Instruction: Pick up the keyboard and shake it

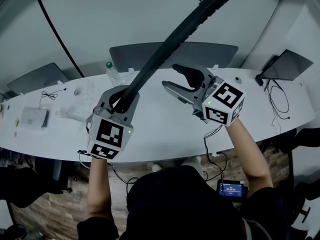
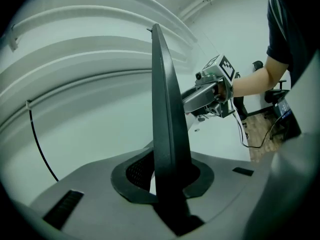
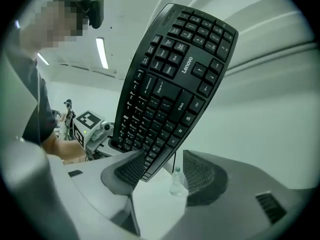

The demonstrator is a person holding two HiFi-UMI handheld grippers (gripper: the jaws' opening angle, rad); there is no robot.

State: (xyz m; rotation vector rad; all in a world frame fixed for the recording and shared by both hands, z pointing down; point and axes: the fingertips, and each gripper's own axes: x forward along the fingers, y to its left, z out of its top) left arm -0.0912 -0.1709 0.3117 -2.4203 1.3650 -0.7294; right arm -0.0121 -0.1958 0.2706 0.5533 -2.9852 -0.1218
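The keyboard is held in the air, well clear of the white table. Its long axis is seen in the head view to run from the lower left up and away to the upper right. Only its near short end is gripped. There the left gripper is closed on it. In the left gripper view the thin dark edge of the keyboard rises straight out of the clamped pads, so the board is being held edge-on to that gripper.

The key face is turned towards the right gripper, which is placed just beside the lower part of the board, on its right, and apart from it. Its jaws are spread wide and nothing is held in them. In the right gripper view the keyboard is seen beyond and above the gap, its lower edge near one pad but not pressed by it. A small bottle on the table is visible through the gap.

The keyboard is black and full-sized, with a curved front edge, white legends and a Lenovo mark near the middle.

A shake is judged to depend on the one-ended grip. The free length is long, so pivoting in the pads is a risk. If a second hold is wanted, the right gripper is the nearer one, with the board lying to its left.
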